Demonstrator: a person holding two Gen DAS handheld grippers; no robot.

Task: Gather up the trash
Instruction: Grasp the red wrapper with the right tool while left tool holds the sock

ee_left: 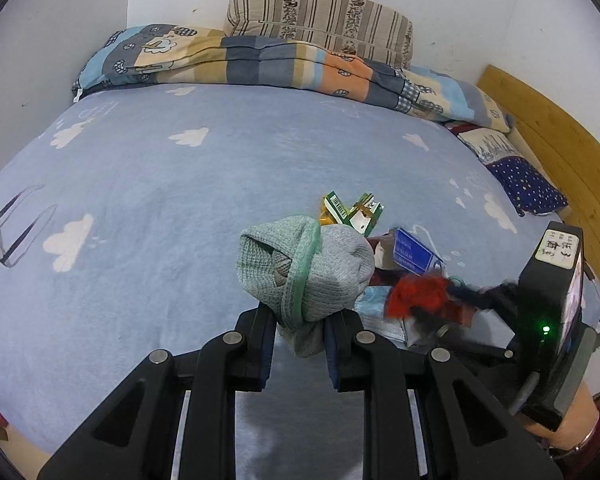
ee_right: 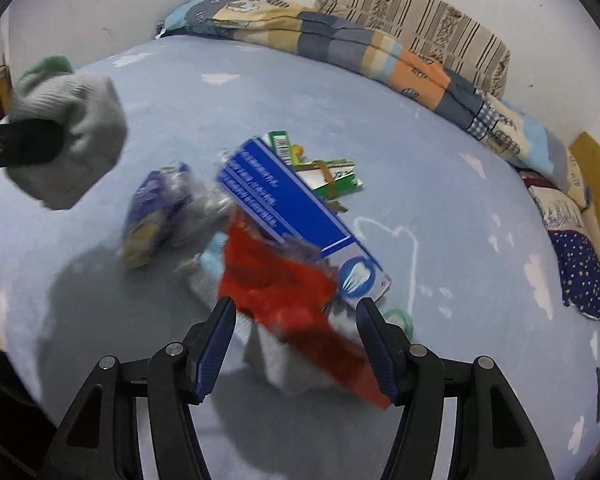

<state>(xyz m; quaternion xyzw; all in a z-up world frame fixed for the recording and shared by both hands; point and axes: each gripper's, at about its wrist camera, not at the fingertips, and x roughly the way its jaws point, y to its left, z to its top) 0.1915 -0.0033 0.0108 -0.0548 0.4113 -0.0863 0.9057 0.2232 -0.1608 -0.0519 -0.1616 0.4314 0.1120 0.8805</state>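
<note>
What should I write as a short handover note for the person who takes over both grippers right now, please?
Left gripper: shut on the grey-green knitted cloth, held up above the bed.
Right gripper: open, jaws on either side of the red wrapper; nothing gripped yet, and the picture is blurred here.
Pile on the bed: blue box, green-and-white carton, purple packet, red wrapper, lying close together.
Done: only the cloth is picked up.
Left: the rest of the pile. No trash bin or bag is visible in either view.
</note>
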